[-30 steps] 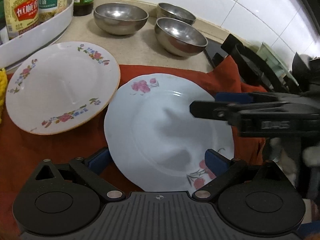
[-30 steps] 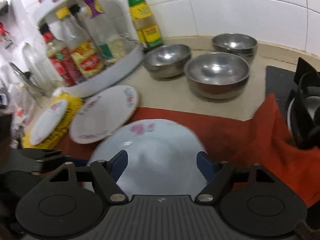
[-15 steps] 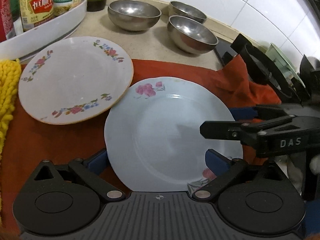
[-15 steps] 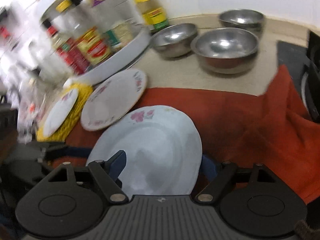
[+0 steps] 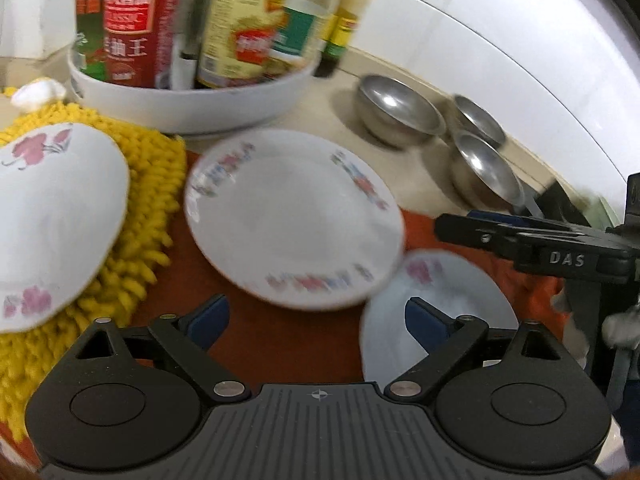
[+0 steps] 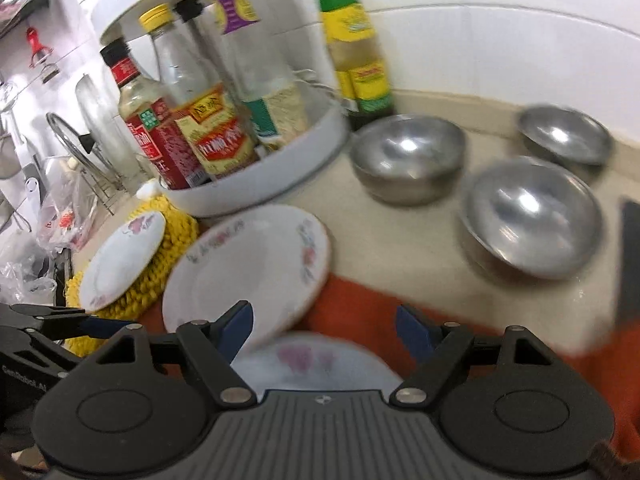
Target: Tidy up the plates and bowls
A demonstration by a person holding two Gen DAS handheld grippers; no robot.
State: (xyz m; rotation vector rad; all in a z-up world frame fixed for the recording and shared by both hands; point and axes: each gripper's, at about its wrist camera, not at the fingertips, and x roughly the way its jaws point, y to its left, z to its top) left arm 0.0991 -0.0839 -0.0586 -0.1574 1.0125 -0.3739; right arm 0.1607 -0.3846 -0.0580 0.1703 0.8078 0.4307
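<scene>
The bowls (image 6: 408,160) are shiny metal, the plates (image 5: 292,216) glossy glazed ceramic, the mat (image 5: 148,184) shaggy yellow cloth, the bench (image 6: 400,248) smooth stone.

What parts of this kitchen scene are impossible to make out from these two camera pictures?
- Pale blue plate: right wrist view, near half hidden behind the right gripper.
- Floral plate: left wrist view, rim pattern smeared by motion blur.
- Bottles: left wrist view, tops cut off by the frame edge.
- Steel bowls: right wrist view, blurred; contents unclear.
</scene>
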